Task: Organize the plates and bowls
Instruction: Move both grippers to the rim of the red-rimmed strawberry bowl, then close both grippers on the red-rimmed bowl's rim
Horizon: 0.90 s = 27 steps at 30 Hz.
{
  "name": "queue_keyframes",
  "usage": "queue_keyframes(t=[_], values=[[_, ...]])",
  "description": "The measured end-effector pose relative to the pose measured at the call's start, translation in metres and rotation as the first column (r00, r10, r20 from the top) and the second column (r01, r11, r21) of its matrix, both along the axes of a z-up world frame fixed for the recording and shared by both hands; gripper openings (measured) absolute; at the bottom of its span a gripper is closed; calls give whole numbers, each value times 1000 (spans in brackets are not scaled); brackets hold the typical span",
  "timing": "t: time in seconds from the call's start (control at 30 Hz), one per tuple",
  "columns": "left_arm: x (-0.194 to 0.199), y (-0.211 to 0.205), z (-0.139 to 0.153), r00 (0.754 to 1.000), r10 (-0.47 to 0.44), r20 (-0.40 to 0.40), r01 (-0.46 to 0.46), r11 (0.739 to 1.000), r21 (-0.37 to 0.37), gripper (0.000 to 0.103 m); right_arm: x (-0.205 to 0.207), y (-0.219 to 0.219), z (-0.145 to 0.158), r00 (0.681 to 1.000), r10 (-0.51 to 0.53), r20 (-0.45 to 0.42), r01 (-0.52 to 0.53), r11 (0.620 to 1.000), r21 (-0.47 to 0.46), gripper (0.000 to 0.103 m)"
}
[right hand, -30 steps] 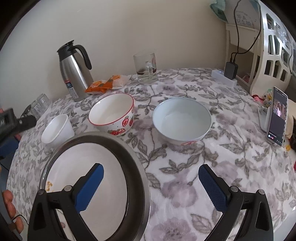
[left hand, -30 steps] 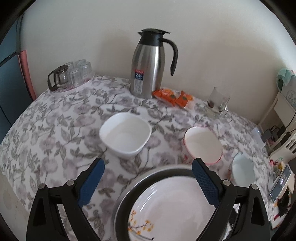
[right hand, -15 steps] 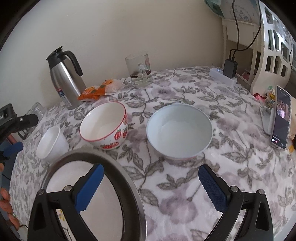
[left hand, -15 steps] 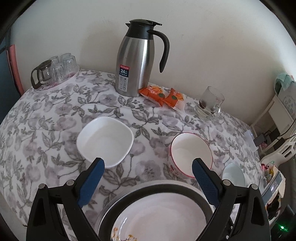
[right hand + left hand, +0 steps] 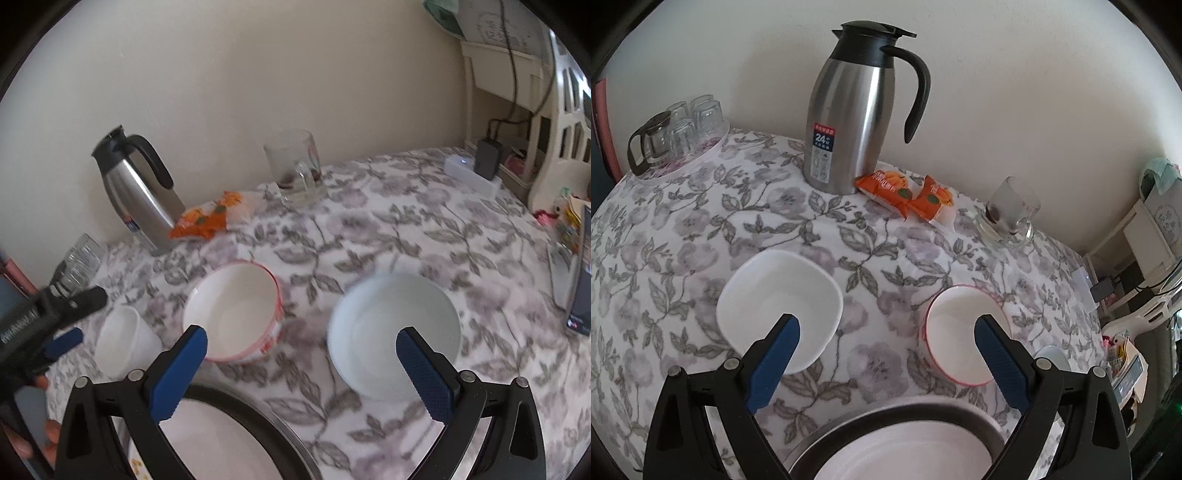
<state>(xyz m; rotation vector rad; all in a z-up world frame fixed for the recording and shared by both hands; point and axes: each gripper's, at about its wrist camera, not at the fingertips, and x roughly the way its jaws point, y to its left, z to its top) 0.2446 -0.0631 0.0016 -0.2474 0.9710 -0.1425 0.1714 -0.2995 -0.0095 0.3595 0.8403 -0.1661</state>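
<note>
A white squarish bowl (image 5: pixel 779 306) sits on the floral tablecloth, partly behind the left finger of my open left gripper (image 5: pixel 886 345). To its right stands a red-rimmed strawberry bowl (image 5: pixel 964 343) (image 5: pixel 232 317). A pale blue bowl (image 5: pixel 393 332) lies further right, behind the right finger of my open right gripper (image 5: pixel 301 363). A white plate (image 5: pixel 905 454) rests inside a dark metal-rimmed pan (image 5: pixel 258 413) at the table's near edge, under both grippers. In the right wrist view the white squarish bowl (image 5: pixel 122 339) shows at the left, beside the other gripper's body.
A steel thermos jug (image 5: pixel 853 122), orange snack packets (image 5: pixel 905 192) and a glass mug (image 5: pixel 1008 214) line the wall. A tray of glasses (image 5: pixel 672 136) stands at the far left. A phone on a stand (image 5: pixel 580 280) and a charger (image 5: pixel 487 158) sit at the right.
Both grippers have drawn forward and lower toward the bowls, so the pan with the plate has slipped down to the bottom of each view. Both stay open.
</note>
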Motion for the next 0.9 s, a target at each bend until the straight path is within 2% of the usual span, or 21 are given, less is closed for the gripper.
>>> queue_keyframes(t=[0.1, 0.27, 0.37, 0.47, 0.53, 0.6, 0.67, 0.73, 0.77, 0.9], values=[[7, -6, -3, 999, -31, -12, 30, 999, -27, 96, 8, 2, 10, 997, 30, 64, -33, 999, 41, 103], [16, -19, -11, 998, -66, -23, 66, 998, -21, 96, 24, 10, 11, 995, 77, 70, -78, 997, 18, 100], [22, -20, -22, 997, -56, -51, 54, 998, -30, 96, 33, 5, -4, 997, 61, 46, -64, 997, 53, 98], [28, -23, -32, 996, -50, -77, 49, 999, -15, 96, 40, 0, -20, 999, 52, 4, -52, 995, 85, 90], [31, -27, -35, 995, -63, -81, 62, 998, -9, 94, 43, -1, -28, 999, 48, -14, -47, 994, 94, 80], [32, -32, -37, 993, -83, -79, 83, 997, -2, 90, 46, -1, -33, 998, 55, -29, -52, 994, 100, 78], [32, -38, -37, 991, -103, -79, 104, 995, 6, 79, 49, -2, -38, 997, 63, -42, -58, 991, 119, 74], [33, -43, -37, 990, -122, -76, 124, 992, 22, 74, 51, -3, -40, 996, 67, -52, -59, 989, 135, 65], [33, -46, -37, 989, -132, -72, 134, 991, 26, 71, 52, -4, -41, 996, 66, -56, -58, 989, 136, 64], [34, -58, -39, 982, -177, -66, 180, 983, 31, 64, 55, -5, -45, 995, 73, -74, -62, 988, 140, 55]])
